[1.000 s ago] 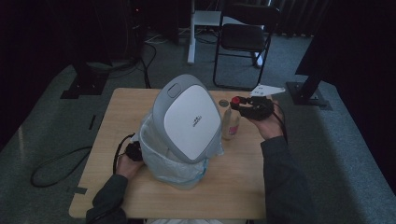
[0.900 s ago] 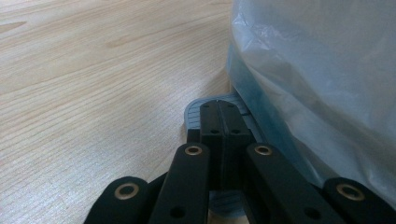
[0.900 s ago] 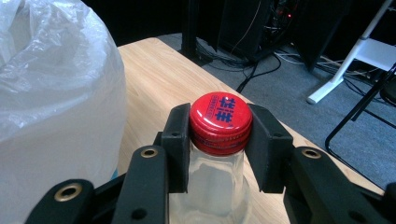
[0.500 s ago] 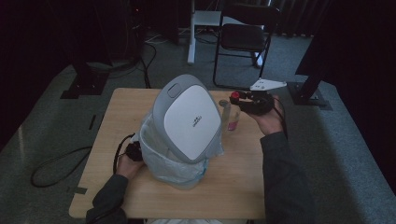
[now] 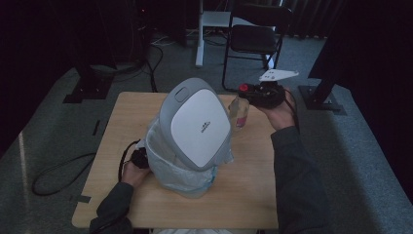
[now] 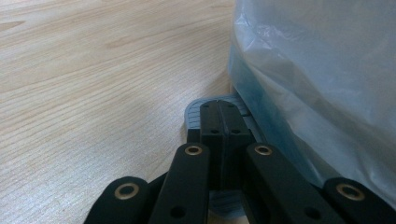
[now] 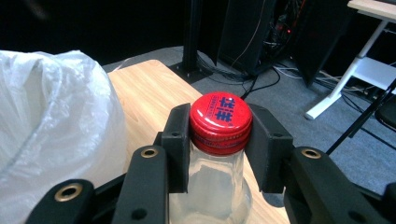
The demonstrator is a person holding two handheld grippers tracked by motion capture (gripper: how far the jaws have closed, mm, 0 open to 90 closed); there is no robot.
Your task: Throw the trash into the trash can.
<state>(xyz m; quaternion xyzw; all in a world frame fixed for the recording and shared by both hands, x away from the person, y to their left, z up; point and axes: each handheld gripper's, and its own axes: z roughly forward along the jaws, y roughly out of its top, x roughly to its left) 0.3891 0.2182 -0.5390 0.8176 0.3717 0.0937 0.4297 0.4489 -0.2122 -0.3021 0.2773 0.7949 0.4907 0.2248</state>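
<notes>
the right gripper (image 7: 219,140) pinches the bottle (image 7: 210,196) by its red cap (image 7: 220,121) between its jaws; the left gripper (image 6: 219,135), pressed together, holds the bin pedal (image 6: 194,109). a cap-only grip could let the bottle swing or slip.

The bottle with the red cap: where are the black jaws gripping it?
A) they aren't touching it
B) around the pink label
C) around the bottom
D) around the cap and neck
D: in the right gripper view the right gripper has its two black jaws pressed on either side of the red cap of the bottle.
</notes>
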